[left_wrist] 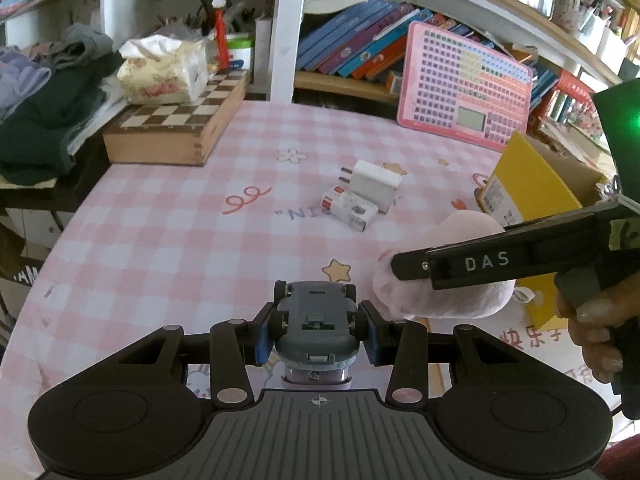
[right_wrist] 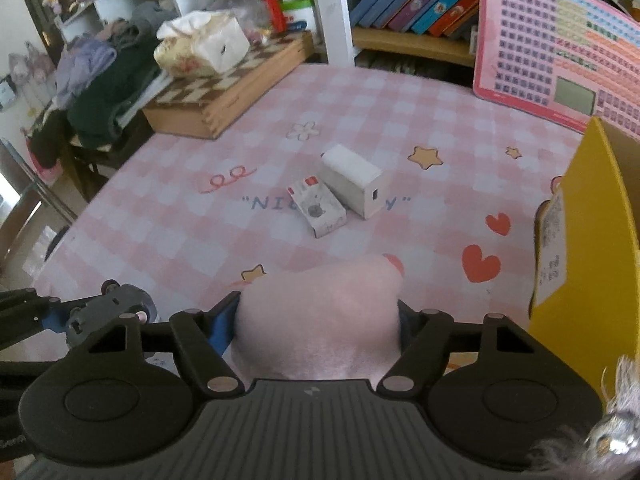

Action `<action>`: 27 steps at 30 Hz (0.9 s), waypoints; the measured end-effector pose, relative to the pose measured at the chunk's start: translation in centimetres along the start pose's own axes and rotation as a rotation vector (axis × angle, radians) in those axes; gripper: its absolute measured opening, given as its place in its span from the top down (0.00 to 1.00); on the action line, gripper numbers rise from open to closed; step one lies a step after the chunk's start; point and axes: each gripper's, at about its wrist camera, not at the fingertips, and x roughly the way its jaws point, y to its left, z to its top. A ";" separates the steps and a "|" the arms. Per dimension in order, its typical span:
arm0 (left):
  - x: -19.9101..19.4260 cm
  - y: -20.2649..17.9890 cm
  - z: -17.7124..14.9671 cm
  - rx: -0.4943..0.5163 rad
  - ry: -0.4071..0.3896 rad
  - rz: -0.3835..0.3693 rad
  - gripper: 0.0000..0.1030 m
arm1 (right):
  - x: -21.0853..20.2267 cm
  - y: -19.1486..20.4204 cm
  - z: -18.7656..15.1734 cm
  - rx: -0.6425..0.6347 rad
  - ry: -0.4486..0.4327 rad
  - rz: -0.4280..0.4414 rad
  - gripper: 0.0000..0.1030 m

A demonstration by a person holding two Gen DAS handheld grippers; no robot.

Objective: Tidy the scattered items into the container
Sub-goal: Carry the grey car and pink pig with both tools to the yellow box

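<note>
In the left wrist view, the left tool (left_wrist: 316,330) was seen clamped on a small grey toy car (left_wrist: 316,320), held underside up above the pink checked surface (left_wrist: 160,240). A white charger block (left_wrist: 374,182) and small white printed carton (left_wrist: 348,209) lay touching mid-surface.

In the right wrist view, the right tool (right_wrist: 318,320) was closed around a pale pink plush toy (right_wrist: 320,316), near the yellow cardboard container (right_wrist: 592,240).
</note>
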 end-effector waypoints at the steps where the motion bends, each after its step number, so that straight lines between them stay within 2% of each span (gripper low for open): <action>1: -0.3 -0.1 0.1 0.002 -0.006 -0.003 0.60 | -0.4 0.1 -0.1 0.002 -0.007 0.004 0.31; 10: -3.3 -0.9 -0.4 0.037 -0.041 -0.025 0.60 | -4.5 1.1 -2.0 0.014 -0.038 0.022 0.30; 17: -5.9 -0.5 -1.7 -0.001 -0.050 -0.064 0.60 | -7.4 2.1 -4.4 0.032 -0.052 0.018 0.30; 27: -9.0 -0.8 -3.9 0.008 -0.057 -0.103 0.60 | -10.2 4.6 -8.6 0.021 -0.032 0.016 0.30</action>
